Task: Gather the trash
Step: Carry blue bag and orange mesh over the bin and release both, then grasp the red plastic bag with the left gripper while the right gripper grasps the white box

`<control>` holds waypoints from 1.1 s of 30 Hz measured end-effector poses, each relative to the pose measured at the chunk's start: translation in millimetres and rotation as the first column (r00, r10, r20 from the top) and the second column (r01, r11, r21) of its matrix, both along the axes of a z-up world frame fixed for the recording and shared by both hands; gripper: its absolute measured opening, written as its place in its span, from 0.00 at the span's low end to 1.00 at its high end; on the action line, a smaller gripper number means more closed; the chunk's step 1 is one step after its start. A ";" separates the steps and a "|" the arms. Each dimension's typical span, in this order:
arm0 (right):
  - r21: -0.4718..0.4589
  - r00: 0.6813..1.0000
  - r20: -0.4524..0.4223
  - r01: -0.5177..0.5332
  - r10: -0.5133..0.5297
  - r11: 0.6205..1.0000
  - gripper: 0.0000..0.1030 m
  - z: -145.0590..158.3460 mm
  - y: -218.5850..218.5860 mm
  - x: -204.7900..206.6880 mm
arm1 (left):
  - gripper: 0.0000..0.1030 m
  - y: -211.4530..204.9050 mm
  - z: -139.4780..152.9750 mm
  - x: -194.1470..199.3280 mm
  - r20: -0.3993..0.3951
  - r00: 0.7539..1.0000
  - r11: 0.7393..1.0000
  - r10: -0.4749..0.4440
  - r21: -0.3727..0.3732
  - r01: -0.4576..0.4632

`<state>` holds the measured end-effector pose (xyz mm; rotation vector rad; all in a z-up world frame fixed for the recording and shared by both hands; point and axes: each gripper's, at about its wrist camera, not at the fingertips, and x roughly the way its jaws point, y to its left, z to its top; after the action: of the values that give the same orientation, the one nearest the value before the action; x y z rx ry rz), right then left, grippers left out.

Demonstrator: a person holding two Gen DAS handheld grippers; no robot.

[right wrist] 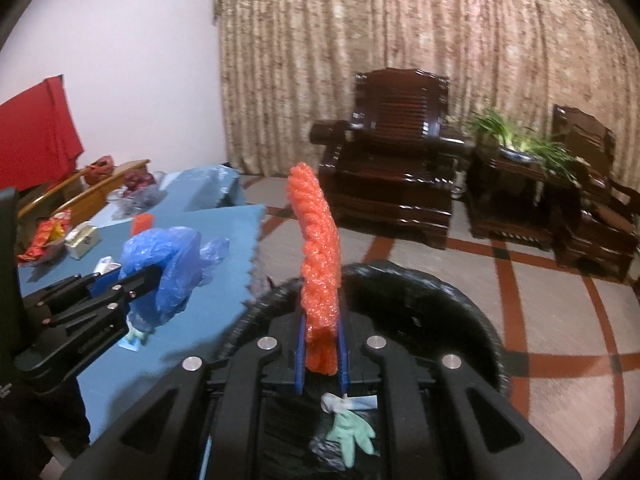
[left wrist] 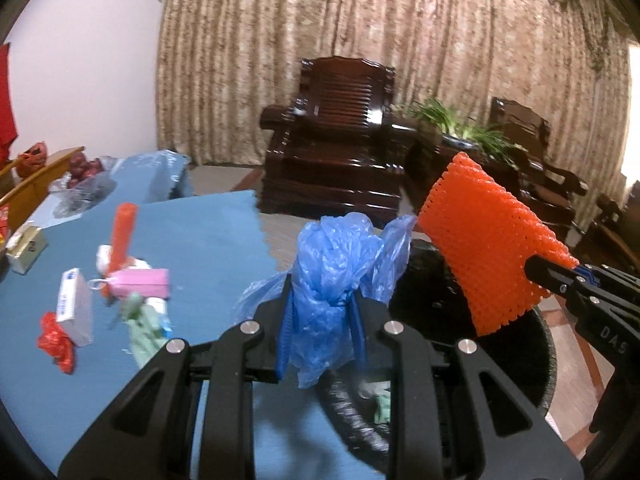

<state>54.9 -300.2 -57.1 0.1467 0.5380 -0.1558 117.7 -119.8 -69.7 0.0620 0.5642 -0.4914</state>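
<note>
- We see the left gripper (left wrist: 322,312) with its fingers (left wrist: 282,332) drawn nearly together, clamped on a crumpled blue plastic bag (left wrist: 334,264); the bag bulges above and hangs below the pads.
- In the right wrist view the same bag (right wrist: 168,268) sits at the left, held over the near right edge of the desk (right wrist: 224,236).
- The right gripper (right wrist: 320,340) has its fingers (right wrist: 299,352) almost closed on an orange foam net (right wrist: 318,264), which stands upright out of the pads.
- From the left wrist view the orange foam net (left wrist: 492,248) shows flat-on at the right, pinched at its right edge, above the bin.
- A black-lined trash bin (right wrist: 420,300) stands on the floor just beside the desk's right edge, directly under the right gripper. Inside we note a pale green glove (right wrist: 352,436) and a small white scrap (right wrist: 332,402).
- Left on the blue-covered desk (left wrist: 208,240): an orange roll (left wrist: 122,236) standing upright, a pink box (left wrist: 140,284), a white carton (left wrist: 74,308), a red wrapper (left wrist: 56,340), a green crumpled item (left wrist: 142,328), a small tin box (left wrist: 26,248).
- At the far end of the desk lies a clear bag of red fruit (left wrist: 82,176).
- Beyond, a dark wooden armchair (left wrist: 340,144) stands before a beige curtain (left wrist: 360,32); a potted plant (left wrist: 460,124) sits to its right.
</note>
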 end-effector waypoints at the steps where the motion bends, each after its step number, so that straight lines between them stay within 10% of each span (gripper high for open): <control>1: -0.001 1.000 -0.009 0.016 -0.016 1.000 0.12 -3.3 -5.6 -1.9 | 0.23 -5.2 -1.8 -0.3 -0.004 1.000 1.000 -0.011 0.001 0.011; 18: 0.019 0.986 -0.096 0.137 -0.134 0.990 0.17 -40.6 -50.9 -18.4 | 0.36 -78.2 -37.0 1.7 -0.067 0.983 0.985 -0.171 0.019 0.173; 20: 0.020 0.984 -0.105 0.149 -0.146 0.989 0.36 -43.7 -51.8 -19.5 | 0.57 -78.6 -38.9 1.7 -0.077 0.979 0.982 -0.188 0.011 0.189; 29: 0.005 0.982 -0.071 0.174 -0.173 0.985 0.94 -37.9 -50.1 -23.5 | 0.80 -47.5 -32.7 0.9 -0.026 0.989 0.988 -0.145 0.052 0.146; 33: 0.013 0.987 -0.050 0.151 -0.151 0.988 0.95 -31.6 -43.1 -19.3 | 0.87 -19.6 -23.5 2.7 -0.008 0.996 0.995 -0.088 0.053 0.089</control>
<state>35.6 -343.2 -88.7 0.2010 0.5769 -0.3032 120.5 -139.4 -93.1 0.1368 0.5819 -0.5629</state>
